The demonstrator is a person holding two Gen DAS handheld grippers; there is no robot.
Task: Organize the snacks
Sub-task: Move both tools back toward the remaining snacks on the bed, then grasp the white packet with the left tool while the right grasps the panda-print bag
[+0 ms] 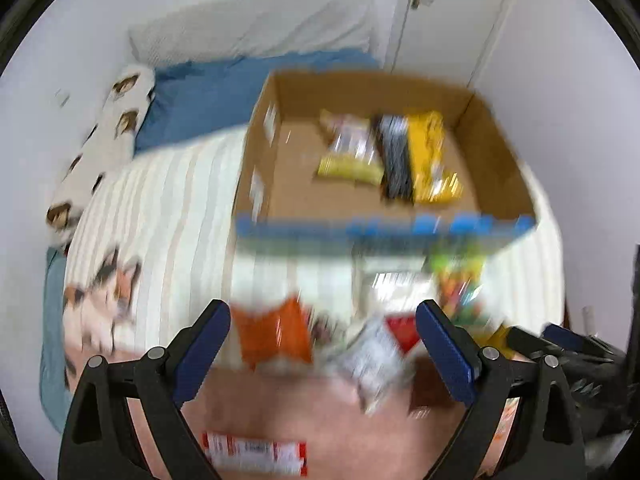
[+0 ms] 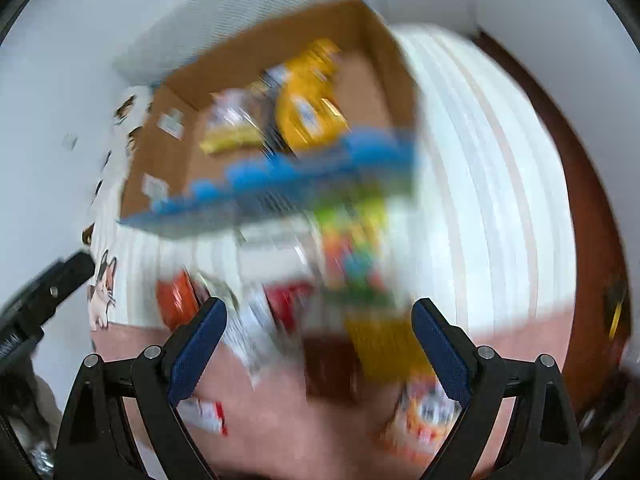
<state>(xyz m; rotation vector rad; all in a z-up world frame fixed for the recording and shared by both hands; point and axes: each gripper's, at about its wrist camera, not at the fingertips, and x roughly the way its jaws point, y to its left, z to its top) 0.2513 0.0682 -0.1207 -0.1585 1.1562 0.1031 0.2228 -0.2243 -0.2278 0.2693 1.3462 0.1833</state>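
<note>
An open cardboard box (image 1: pixel 500 160) (image 2: pixel 384 76) with a blue front edge stands on the bed. Inside lie a yellow snack bag (image 1: pixel 434 160) (image 2: pixel 308 112), a dark packet (image 1: pixel 396 160) and a pale yellow-edged packet (image 1: pixel 348 152) (image 2: pixel 230 128). In front of the box lie several loose snacks: an orange pack (image 1: pixel 276 336) (image 2: pixel 176 304), a silver pack (image 1: pixel 372 360), a red pack (image 1: pixel 402 330) (image 2: pixel 286 304) and a green colourful bag (image 1: pixel 460 284) (image 2: pixel 356 248). My left gripper (image 1: pixel 323 316) is open above them. My right gripper (image 2: pixel 320 312) is open above them too. Both views are blurred.
The bed has a striped white cover (image 1: pixel 172 208) (image 2: pixel 480 200), a blue pillow (image 1: pixel 208 92) and a cat-print cushion (image 1: pixel 112 136). A red-and-white pack (image 1: pixel 256 452) lies on the pink blanket (image 1: pixel 280 404) near me. White walls and a door (image 1: pixel 448 12) stand behind.
</note>
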